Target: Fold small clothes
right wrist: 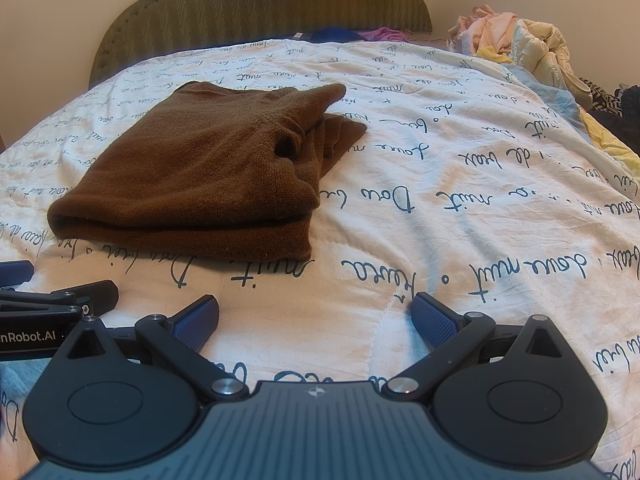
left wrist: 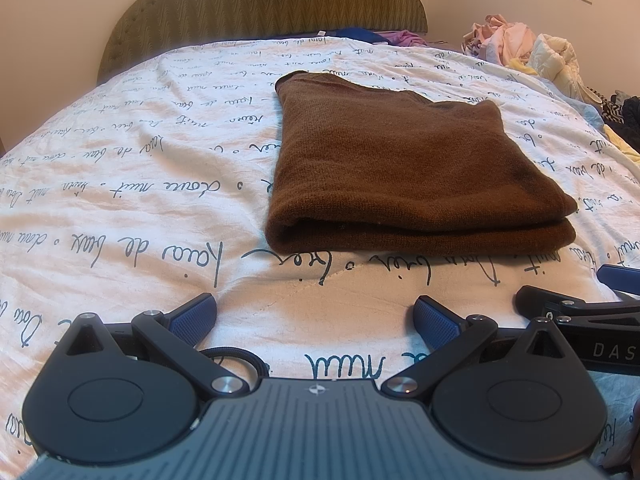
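Note:
A brown knit garment lies folded in a neat stack on the white bedspread with dark script. In the right wrist view the same brown garment sits ahead and to the left, a loose corner sticking out at its far right. My left gripper stands open just short of the fold's near edge, nothing between its blue pads. My right gripper is open too, empty, over bare bedspread to the right of the garment. Each gripper shows at the edge of the other's view.
A green padded headboard stands at the far end. A heap of pale clothes lies at the far right of the bed, with dark and yellow items along the right edge. Blue and purple cloth rests by the headboard.

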